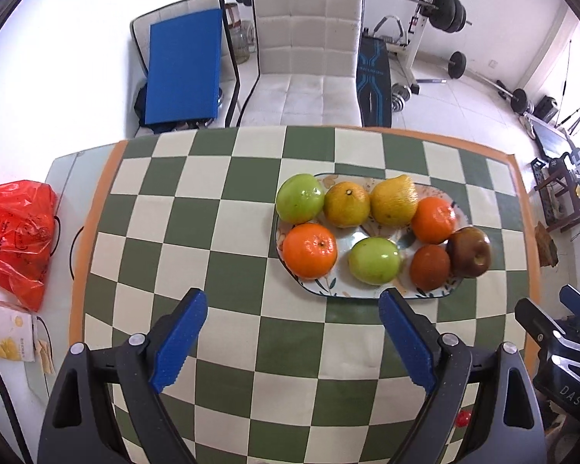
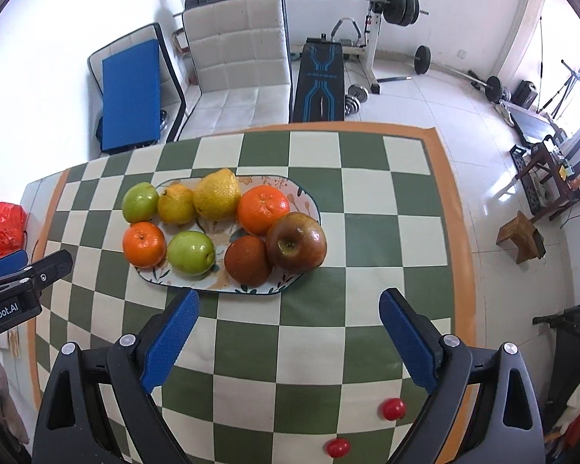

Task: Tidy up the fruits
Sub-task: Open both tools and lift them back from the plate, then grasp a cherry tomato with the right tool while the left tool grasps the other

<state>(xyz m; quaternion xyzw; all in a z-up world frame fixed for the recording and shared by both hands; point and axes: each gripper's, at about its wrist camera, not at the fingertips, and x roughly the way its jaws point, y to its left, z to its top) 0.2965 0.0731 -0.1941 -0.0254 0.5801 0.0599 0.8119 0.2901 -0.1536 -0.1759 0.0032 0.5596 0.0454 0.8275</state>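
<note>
An oval patterned plate (image 1: 371, 292) (image 2: 174, 280) on the checkered tablecloth holds several fruits: two green apples (image 1: 374, 260) (image 2: 191, 251), two oranges (image 1: 309, 250) (image 2: 144, 244), a yellow citrus (image 1: 347, 204) (image 2: 176, 204), a yellow pear (image 1: 393, 200) (image 2: 217, 194), a brown round fruit (image 1: 430, 266) (image 2: 248, 260) and a dark red apple (image 1: 468, 252) (image 2: 296, 241) at the plate's right end. Two small red tomatoes (image 2: 393, 408) (image 2: 337, 447) lie on the cloth near the front edge. My left gripper (image 1: 292, 338) and right gripper (image 2: 290, 338) both hover open and hold nothing, just short of the plate.
A red plastic bag (image 1: 15, 232) and a snack packet (image 1: 7, 334) lie off the cloth at the left. A white chair (image 1: 309, 58), a blue board (image 1: 183, 67) and weight equipment stand beyond the table. A small wooden stool (image 2: 522, 236) stands on the floor at the right.
</note>
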